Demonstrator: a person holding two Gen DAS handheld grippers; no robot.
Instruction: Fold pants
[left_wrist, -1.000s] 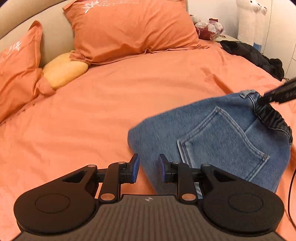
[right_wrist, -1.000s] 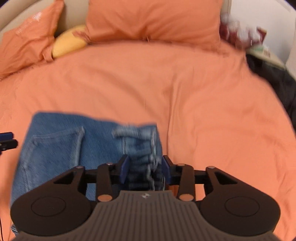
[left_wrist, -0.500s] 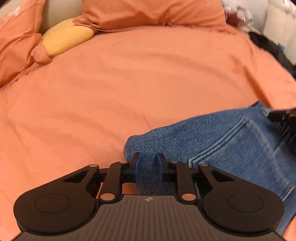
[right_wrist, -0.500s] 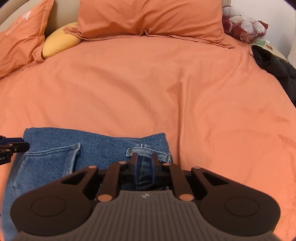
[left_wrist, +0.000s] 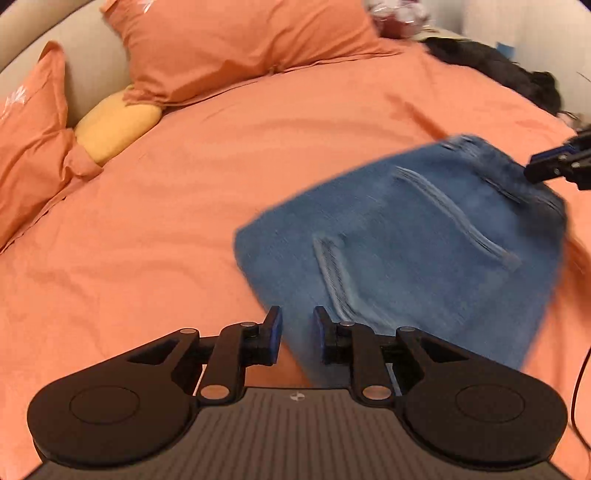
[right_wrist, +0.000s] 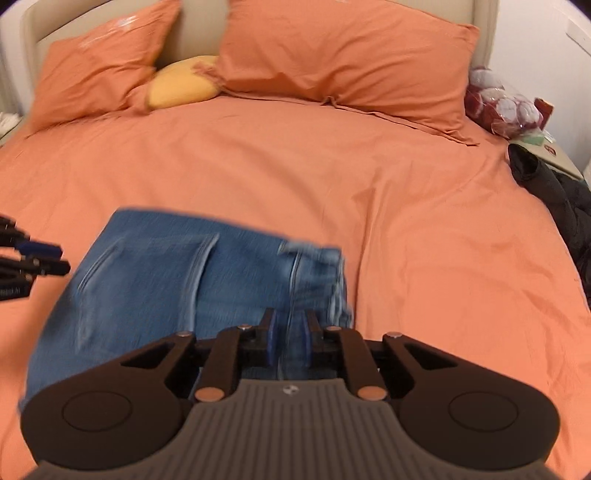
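Jeans (left_wrist: 417, 258), folded into a compact blue denim bundle, lie on a bed (left_wrist: 184, 184) covered with an orange sheet. Motion blur smears the denim in both views. A back pocket with pale stitching faces up on top of the bundle.

Seen from the left wrist camera, the left gripper (left_wrist: 297, 334) sits at the near left corner of the jeans. Its jaws stand a narrow gap apart, with the edge of the denim lying in the gap; the blue pads do not visibly press the cloth. The right gripper (left_wrist: 554, 166) enters from the far right edge of this view, its tip at the waistband end of the jeans.

Seen from the right wrist camera, the right gripper (right_wrist: 288, 341) has its jaws close together around a blurred vertical fold of denim at the waistband; whether they pinch it firmly is hard to tell through the blur. The left gripper (right_wrist: 33, 260) shows at the left edge of this view, just beside the jeans (right_wrist: 177, 288).

Two orange pillows (right_wrist: 347, 55) lean against a beige headboard (right_wrist: 192, 33), with a yellow cushion (right_wrist: 181, 83) tucked between them. A black garment (right_wrist: 554, 192) lies at the right edge of the bed (right_wrist: 406, 184).
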